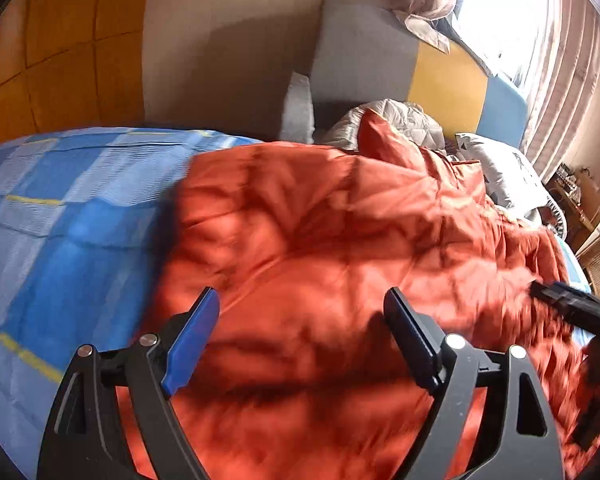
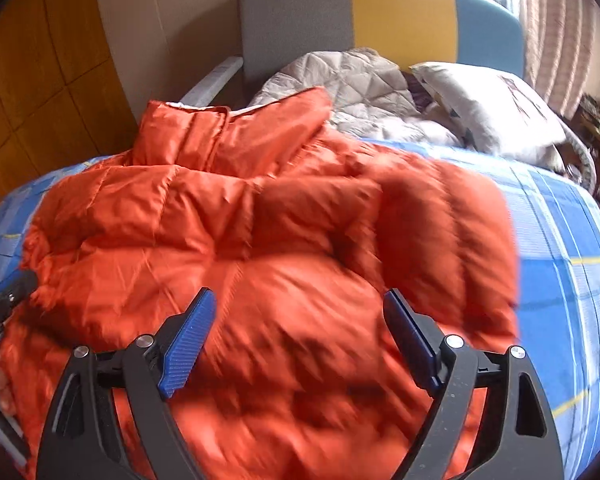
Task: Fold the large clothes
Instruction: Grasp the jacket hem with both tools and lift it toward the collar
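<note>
Lying puffed on the blue checked bedspread (image 2: pixel 560 240), the quilted orange down jacket (image 2: pixel 260 220) needs flattening. Both the left gripper (image 1: pixel 300 336) and right gripper (image 2: pixel 300 336) hover released above it, so grasp matching hem corners, judging by the bulk, before folding.

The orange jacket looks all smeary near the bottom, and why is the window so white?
Left wrist view: the jacket is motion-blurred with dark shadows across it, and the window is blown out by glare. Right wrist view: the jacket smears most near the bottom, and the bed bends from fisheye distortion.

Orange puffer jacket (image 2: pixel 260 232) spread flat on bed, collar upright.
</note>
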### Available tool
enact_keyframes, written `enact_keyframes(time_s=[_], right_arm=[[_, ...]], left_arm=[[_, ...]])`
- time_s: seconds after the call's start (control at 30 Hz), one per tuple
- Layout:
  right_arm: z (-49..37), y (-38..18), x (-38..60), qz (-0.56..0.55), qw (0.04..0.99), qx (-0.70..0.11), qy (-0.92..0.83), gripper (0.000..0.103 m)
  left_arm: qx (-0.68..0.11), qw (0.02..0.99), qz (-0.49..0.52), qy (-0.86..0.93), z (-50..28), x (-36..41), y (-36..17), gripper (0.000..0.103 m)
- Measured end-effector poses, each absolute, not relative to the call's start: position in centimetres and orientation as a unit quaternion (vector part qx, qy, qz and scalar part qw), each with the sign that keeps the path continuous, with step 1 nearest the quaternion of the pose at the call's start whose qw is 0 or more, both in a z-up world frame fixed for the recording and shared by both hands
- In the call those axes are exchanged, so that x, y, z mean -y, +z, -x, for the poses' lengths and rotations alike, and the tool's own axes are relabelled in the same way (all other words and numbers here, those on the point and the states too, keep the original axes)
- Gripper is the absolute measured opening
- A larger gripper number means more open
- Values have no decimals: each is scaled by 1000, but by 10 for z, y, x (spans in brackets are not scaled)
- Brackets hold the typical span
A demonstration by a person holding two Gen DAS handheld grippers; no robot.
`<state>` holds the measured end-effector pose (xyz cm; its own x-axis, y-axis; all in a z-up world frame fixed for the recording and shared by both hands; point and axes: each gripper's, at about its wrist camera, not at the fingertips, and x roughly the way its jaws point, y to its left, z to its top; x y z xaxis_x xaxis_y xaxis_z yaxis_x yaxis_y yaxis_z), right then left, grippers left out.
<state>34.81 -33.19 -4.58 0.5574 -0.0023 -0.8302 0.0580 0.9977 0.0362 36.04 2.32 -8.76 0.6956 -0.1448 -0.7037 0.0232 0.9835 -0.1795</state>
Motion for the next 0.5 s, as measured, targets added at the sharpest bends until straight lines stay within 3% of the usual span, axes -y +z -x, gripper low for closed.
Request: enact_keyframes(time_s=[0.2,0.5], right_arm=[[-288,-34,370,-15,875,-483,-26,85],[-174,-56,426,-41,840,-540,-32,85]], left_arm=[[-384,915,113,-46,-295,-87,-85,84],[-422,892,151,-65,-204,-144,-116,73]])
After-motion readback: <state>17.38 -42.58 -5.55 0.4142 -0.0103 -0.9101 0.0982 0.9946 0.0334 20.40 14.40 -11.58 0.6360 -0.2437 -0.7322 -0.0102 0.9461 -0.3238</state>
